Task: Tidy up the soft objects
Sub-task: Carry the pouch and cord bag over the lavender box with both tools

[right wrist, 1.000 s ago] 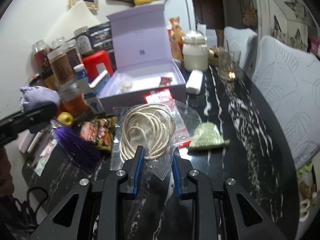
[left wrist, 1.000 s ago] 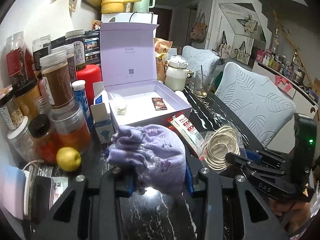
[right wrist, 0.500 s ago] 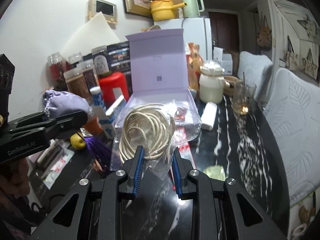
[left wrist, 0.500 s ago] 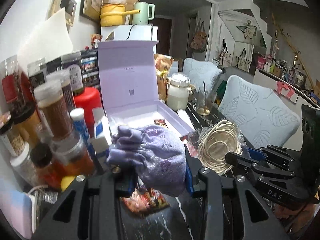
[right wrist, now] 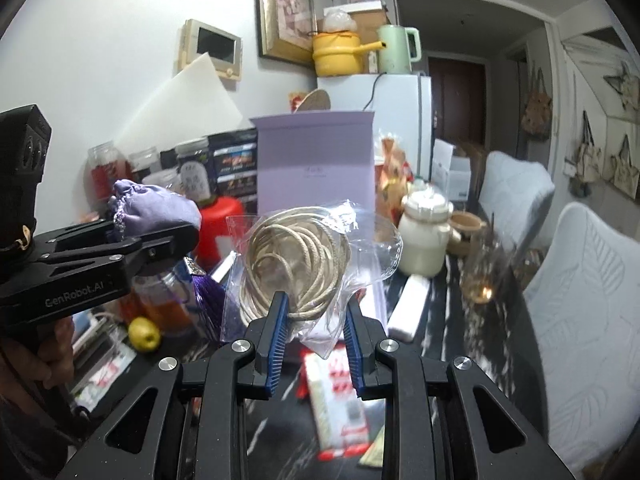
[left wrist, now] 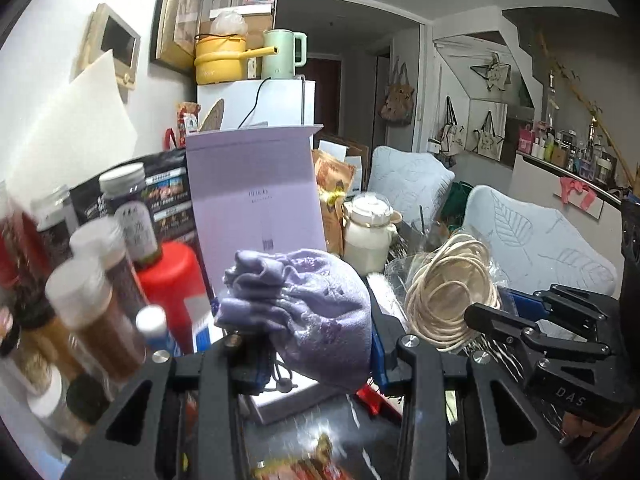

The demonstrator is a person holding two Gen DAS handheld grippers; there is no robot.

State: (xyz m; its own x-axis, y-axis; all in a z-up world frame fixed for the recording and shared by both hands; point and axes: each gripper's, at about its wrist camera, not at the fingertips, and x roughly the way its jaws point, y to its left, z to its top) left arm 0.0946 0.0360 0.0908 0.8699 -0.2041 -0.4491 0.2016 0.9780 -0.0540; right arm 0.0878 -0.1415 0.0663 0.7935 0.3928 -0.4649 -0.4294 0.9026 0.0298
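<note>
My left gripper [left wrist: 316, 344] is shut on a lilac drawstring pouch [left wrist: 308, 308] and holds it up in the air in front of the open lilac box [left wrist: 256, 200]. The pouch also shows in the right wrist view [right wrist: 156, 210], at the left. My right gripper [right wrist: 314, 320] is shut on a clear plastic bag holding a coil of cream cord [right wrist: 296, 256], also lifted. The coil shows in the left wrist view [left wrist: 448, 292], just right of the pouch. The box lid [right wrist: 316, 160] stands upright behind both.
Jars and bottles [left wrist: 92, 300] and a red canister [left wrist: 172, 280] crowd the left. A white ceramic jar [right wrist: 424, 236], a glass [right wrist: 480, 276] and red snack packets [right wrist: 340, 392] are on the black marble table [right wrist: 460, 340]. A yellow lemon [right wrist: 144, 334] lies left. Padded chairs [right wrist: 580, 320] stand right.
Both grippers have risen with their loads: the pouch and the bagged cord now sit higher, level with the box lid, and the table has dropped lower in both views.
</note>
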